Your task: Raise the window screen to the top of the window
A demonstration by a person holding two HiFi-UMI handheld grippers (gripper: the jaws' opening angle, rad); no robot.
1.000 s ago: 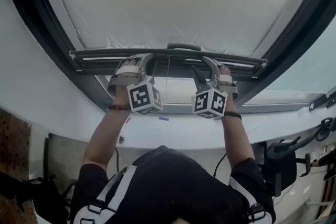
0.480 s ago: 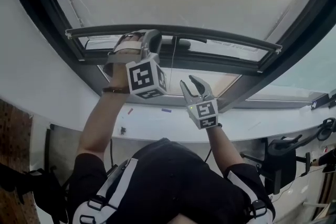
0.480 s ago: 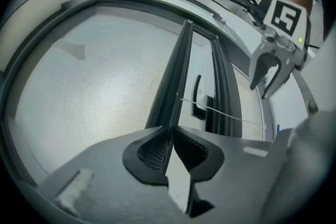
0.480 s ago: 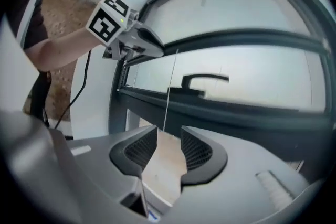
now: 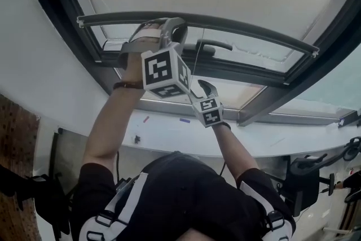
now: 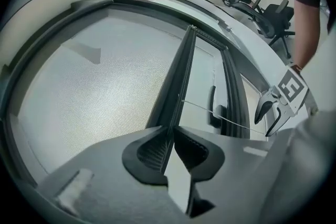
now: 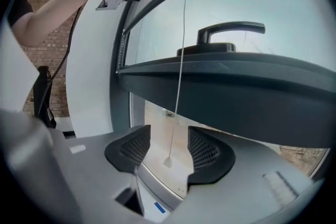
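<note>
Pinching the light, stiff dark metal screen bar (image 6: 177, 84) left of centre, my left gripper (image 6: 172, 131) just eased slightly; my right gripper (image 7: 169, 132) just opened wide around the untouched thin white cord (image 7: 181, 60).

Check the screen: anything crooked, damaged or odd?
Nothing looks damaged. One oddity: only the left tool grips the screen's bottom bar, left of its middle; the right tool, its jaws just opened, hangs below the bar with the pull cord dangling loose between them.
</note>
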